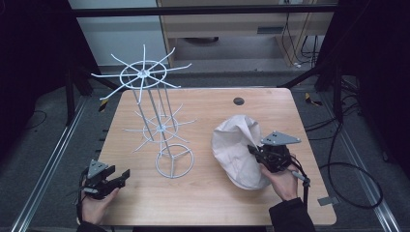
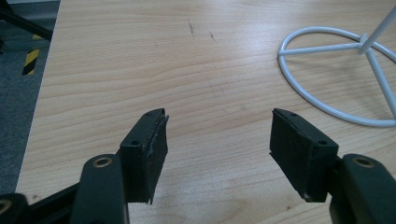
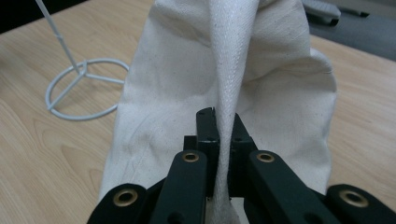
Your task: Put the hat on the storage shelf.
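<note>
We hold the cloth bag point(image 1: 238, 151) by its strap point(image 3: 229, 70) on the right of the surface point(image 1: 203, 203), the right gripper point(image 3: 223, 135) with fingers clamped on it. The strap could slip out if the limp bag drags or snags the wire rack point(image 1: 159, 126). We cannot tell what the bag contains. The left gripper point(image 2: 218, 140) waits, fingers apart and empty.

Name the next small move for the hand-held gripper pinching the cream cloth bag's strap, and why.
Probably lift a little higher: the right hand-held gripper is shut on the cream cloth bag's strap, yet the cream cloth bag sags on the wooden table, below the white wire rack's hooks.
</note>
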`<state>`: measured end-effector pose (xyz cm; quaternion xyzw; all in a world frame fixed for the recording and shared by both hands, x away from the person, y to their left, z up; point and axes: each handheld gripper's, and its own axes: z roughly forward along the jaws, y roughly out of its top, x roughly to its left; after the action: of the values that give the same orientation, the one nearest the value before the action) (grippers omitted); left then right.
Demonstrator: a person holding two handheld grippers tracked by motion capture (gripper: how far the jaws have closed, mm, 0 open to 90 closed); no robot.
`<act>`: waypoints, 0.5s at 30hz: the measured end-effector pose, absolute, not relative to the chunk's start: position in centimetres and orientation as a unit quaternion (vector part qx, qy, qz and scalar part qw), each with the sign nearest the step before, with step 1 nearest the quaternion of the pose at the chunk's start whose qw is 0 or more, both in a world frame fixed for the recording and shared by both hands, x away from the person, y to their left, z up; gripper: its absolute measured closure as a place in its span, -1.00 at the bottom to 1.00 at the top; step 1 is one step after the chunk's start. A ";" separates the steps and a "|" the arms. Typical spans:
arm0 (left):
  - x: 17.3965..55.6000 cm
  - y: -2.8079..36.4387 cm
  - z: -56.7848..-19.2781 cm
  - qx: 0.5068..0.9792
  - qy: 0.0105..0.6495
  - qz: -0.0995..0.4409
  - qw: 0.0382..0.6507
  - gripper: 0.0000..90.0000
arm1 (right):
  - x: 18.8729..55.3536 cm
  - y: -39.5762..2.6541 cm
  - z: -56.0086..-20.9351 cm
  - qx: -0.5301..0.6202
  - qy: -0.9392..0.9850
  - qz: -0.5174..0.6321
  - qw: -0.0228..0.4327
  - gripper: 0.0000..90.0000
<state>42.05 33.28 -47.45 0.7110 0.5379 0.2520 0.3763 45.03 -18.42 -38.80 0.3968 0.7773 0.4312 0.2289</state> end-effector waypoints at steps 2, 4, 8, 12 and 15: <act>42.1 33.3 -47.5 0.711 0.538 0.252 0.376 -0.19 | 44.8 -18.6 -38.4 0.394 0.772 0.441 0.235 0.96; 42.1 33.3 -47.5 0.712 0.537 0.253 0.375 -0.19 | 44.5 -18.8 -38.0 0.393 0.765 0.451 0.240 0.96; 42.1 33.3 -47.5 0.712 0.537 0.252 0.376 -0.19 | 44.0 -19.2 -37.4 0.389 0.751 0.470 0.251 0.96; 42.1 33.3 -47.5 0.712 0.537 0.252 0.376 -0.19 | 43.6 -19.5 -36.8 0.386 0.740 0.485 0.260 0.96; 42.1 33.3 -47.5 0.711 0.538 0.252 0.376 -0.19 | 43.4 -19.7 -36.4 0.382 0.733 0.495 0.267 0.96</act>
<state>42.07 33.26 -47.47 0.7114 0.5379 0.2519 0.3757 43.36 -19.72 -36.37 0.3823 0.7330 0.4955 0.2666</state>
